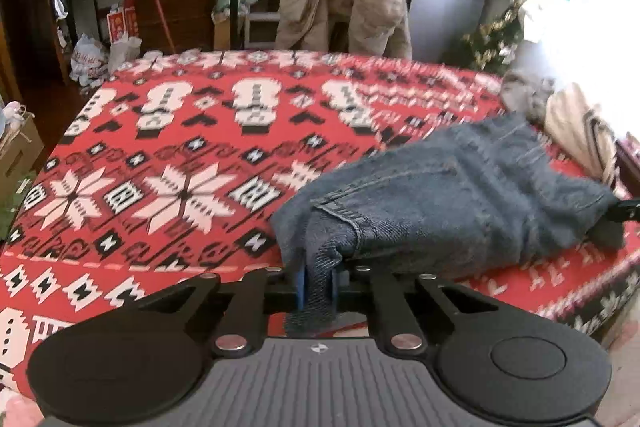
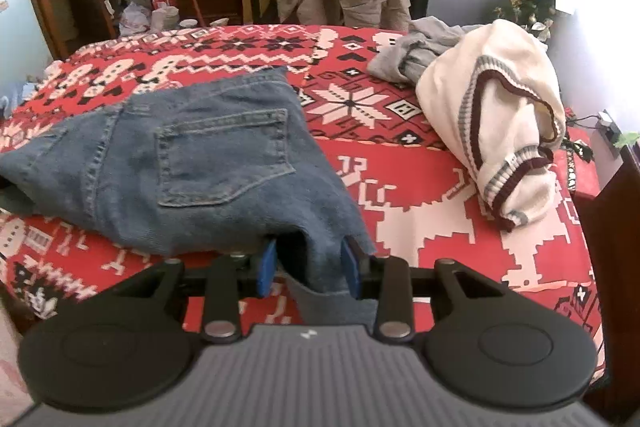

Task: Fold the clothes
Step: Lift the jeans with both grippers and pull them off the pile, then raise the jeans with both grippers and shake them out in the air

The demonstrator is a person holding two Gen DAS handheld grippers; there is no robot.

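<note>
Mid-fold of the jeans on the bed, our left fingers clamped denim, right fingers stood apart around it; next we judged releasing and smoothing.

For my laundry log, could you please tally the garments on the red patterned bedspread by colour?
Blue: 1, the blue denim jeans
Grey: 1, the crumpled grey garment
Cream: 1, the cream knit sweater with maroon and grey trim
Total: 3 garments on the red patterned bedspread
</note>
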